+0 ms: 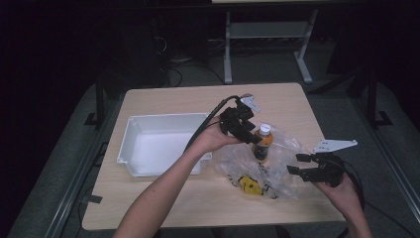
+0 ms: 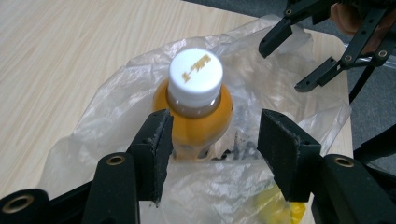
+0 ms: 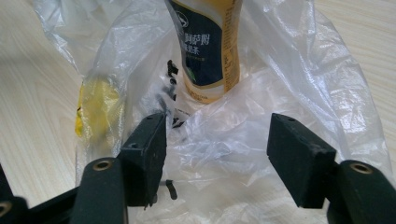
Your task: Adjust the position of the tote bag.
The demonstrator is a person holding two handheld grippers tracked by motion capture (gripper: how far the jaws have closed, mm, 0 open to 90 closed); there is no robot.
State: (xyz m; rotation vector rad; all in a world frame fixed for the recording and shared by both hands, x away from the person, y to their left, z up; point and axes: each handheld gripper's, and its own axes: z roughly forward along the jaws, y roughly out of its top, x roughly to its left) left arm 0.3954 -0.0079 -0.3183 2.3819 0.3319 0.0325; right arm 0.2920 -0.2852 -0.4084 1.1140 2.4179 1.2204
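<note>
I have the bottle standing upright on the crumpled clear plastic bag, right of the white bin and toward the right half of the table. My left gripper sits just beside the bottle near its cap, jaws spread, pressing on nothing; in the left gripper view the bottle stands beyond the pads, nearer one of them, not squeezed. My right gripper hangs at the near right edge of the bag, jaws spread too, with only loose plastic in front of them.

As I judge it, the bottle is out and upright but not yet moved to the bin, which holds nothing I can see. A yellow item lies inside the bag on its near side, so unpacking looks partly done.

The bottle's white cap carries gold print I cannot read. Its dark blue label shows white Chinese characters, too small to make out reliably.
</note>
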